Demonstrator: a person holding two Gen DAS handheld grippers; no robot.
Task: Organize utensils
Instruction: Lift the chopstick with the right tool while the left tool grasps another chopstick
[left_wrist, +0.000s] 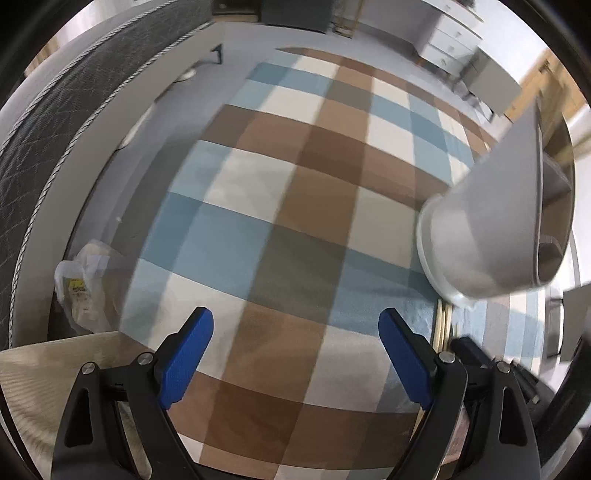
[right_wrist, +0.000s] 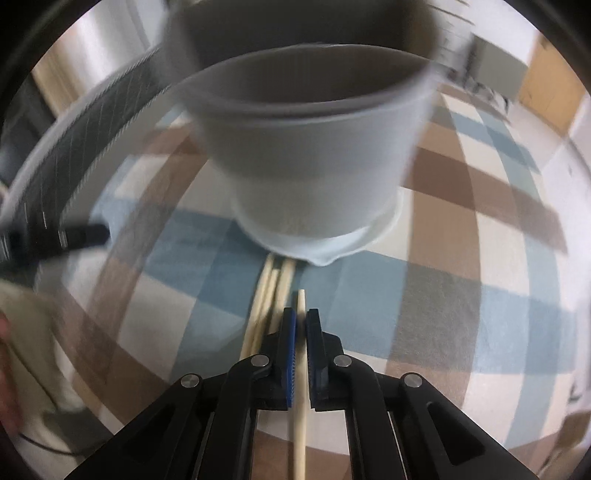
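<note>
A white utensil holder cup (right_wrist: 314, 158) stands on a white saucer base on the checked tablecloth, close in front of my right gripper (right_wrist: 301, 317). That gripper is shut on one pale wooden chopstick (right_wrist: 301, 387), whose tip points toward the cup's base. Several more chopsticks (right_wrist: 269, 295) lie on the cloth just left of it, reaching under the cup's base. In the left wrist view the cup (left_wrist: 491, 221) sits at the right edge. My left gripper (left_wrist: 295, 325) is open and empty over the cloth, left of the cup.
The table wears a blue, brown and white checked cloth (left_wrist: 295, 192). A plastic bag (left_wrist: 88, 288) lies off the table's left side beside a dark mattress edge (left_wrist: 55, 129). A beige board (left_wrist: 40, 376) shows at the lower left. White drawers (left_wrist: 450, 40) stand far back.
</note>
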